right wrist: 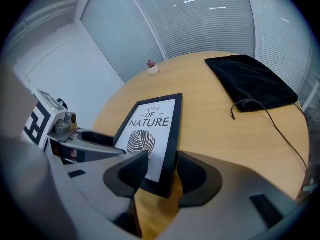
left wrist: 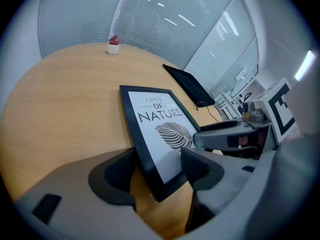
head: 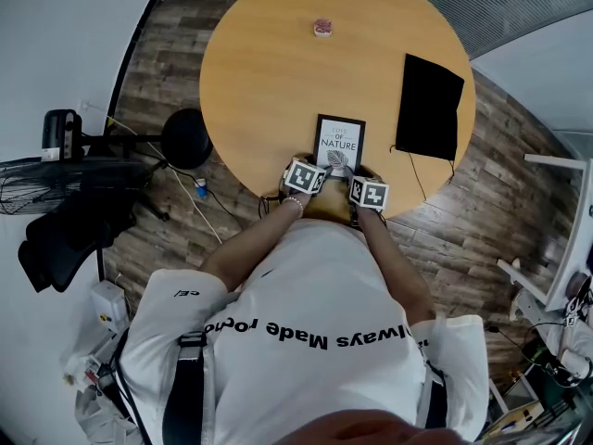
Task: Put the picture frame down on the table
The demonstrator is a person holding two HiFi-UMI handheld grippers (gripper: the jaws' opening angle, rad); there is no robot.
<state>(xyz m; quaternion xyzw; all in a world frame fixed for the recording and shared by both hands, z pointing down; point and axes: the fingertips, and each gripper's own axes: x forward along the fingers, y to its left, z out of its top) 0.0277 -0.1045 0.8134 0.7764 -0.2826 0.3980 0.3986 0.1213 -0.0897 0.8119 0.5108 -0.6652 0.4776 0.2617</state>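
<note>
A black picture frame (head: 339,143) with a white "Love of Nature" print lies flat on the round wooden table (head: 269,72), close to its near edge. My left gripper (head: 320,169) straddles the frame's near left corner (left wrist: 160,191). Its pads (left wrist: 120,171) stand either side of that corner with a little room, so the left gripper (left wrist: 157,169) is open. My right gripper (head: 354,174) straddles the near right corner. In the right gripper view the frame's right border (right wrist: 170,149) runs between the spread jaws of the right gripper (right wrist: 162,171), also open.
A black pouch (head: 429,107) with a thin cable lies on the table's right part. A small pot with a red plant (head: 322,28) stands at the far edge. A black stool (head: 187,137) and an office chair (head: 65,221) stand on the floor to the left.
</note>
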